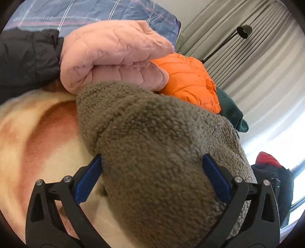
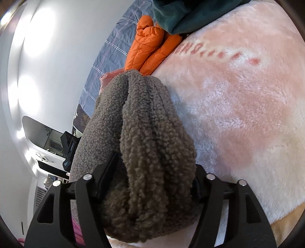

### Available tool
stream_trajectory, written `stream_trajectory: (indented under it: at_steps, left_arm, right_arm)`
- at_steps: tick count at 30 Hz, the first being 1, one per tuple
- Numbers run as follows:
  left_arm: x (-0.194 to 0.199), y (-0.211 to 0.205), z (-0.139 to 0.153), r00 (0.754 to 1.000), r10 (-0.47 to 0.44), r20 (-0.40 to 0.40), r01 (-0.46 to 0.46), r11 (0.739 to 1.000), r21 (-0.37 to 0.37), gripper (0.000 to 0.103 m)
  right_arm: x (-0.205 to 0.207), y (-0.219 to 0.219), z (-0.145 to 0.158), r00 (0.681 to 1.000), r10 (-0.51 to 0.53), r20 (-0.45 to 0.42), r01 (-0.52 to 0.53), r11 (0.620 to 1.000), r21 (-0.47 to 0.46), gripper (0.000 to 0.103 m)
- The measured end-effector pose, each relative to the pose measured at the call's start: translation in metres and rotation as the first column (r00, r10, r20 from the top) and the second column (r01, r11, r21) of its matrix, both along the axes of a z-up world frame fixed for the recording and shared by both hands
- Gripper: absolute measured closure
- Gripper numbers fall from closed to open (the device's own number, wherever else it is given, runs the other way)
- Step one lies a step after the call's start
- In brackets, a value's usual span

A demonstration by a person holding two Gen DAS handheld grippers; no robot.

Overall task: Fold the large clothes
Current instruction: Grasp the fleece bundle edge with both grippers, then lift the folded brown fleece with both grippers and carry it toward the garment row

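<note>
Left wrist: my left gripper clamps a thick bundle of the brown fleece between its blue pads, lifting it over the cream blanket; pink jacket lies far.
Right wrist: my right gripper pinches bunched fleece folds, keeping layers together.

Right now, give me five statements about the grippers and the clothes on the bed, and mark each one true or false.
1. The left gripper clamps the brown-grey sherpa fleece garment. True.
2. The right gripper hangs open, holding nothing. False: it is shut on the same fleece.
3. The folded pink quilted jacket lies beside the orange puffer jacket. True.
4. The orange puffer lies on a bare wooden floor. False: it lies on the bed, at the edge of the peach plush blanket.
5. A dark green garment lies next to the orange puffer. True.
</note>
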State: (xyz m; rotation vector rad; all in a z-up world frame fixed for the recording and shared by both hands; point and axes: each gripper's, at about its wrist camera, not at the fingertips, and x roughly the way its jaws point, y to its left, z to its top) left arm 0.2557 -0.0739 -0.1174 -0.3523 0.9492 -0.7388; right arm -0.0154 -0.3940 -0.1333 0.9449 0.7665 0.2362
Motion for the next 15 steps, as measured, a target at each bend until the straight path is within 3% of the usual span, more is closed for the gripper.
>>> stream_trajectory:
  at_steps: [3, 7, 10, 12, 13, 15]
  left_arm:
    - [0.006, 0.000, -0.007, 1.000, -0.006, -0.003, 0.006, 1.000, -0.031, 0.002]
    - [0.004, -0.002, -0.008, 1.000, 0.009, 0.010, -0.009, 0.999, -0.042, 0.002]
    - [-0.012, 0.000, 0.011, 0.995, 0.055, 0.088, -0.052, 0.998, -0.035, 0.027]
    - [-0.027, 0.005, 0.037, 0.986, 0.063, 0.152, -0.052, 0.996, -0.073, 0.042]
    - [-0.034, 0.007, 0.048, 0.983, 0.057, 0.175, -0.042, 0.995, -0.086, 0.054]
    - [-0.052, 0.012, 0.077, 0.968, 0.058, 0.244, -0.036, 0.995, -0.095, 0.063]
  right_arm:
    - [0.007, -0.001, -0.006, 1.000, 0.019, -0.005, -0.019, 0.997, 0.068, 0.036]
    - [0.008, 0.006, 0.006, 0.999, 0.039, 0.025, -0.040, 0.999, 0.033, 0.058]
    - [-0.002, 0.014, 0.028, 0.995, 0.052, 0.088, -0.054, 0.998, 0.024, 0.066]
    - [-0.009, 0.020, 0.047, 0.986, 0.076, 0.148, -0.081, 0.996, 0.032, 0.068]
    - [-0.015, 0.029, 0.065, 0.975, 0.104, 0.194, -0.105, 0.994, -0.007, 0.069]
    - [-0.026, 0.051, 0.096, 0.957, 0.150, 0.248, -0.128, 0.986, -0.104, 0.070]
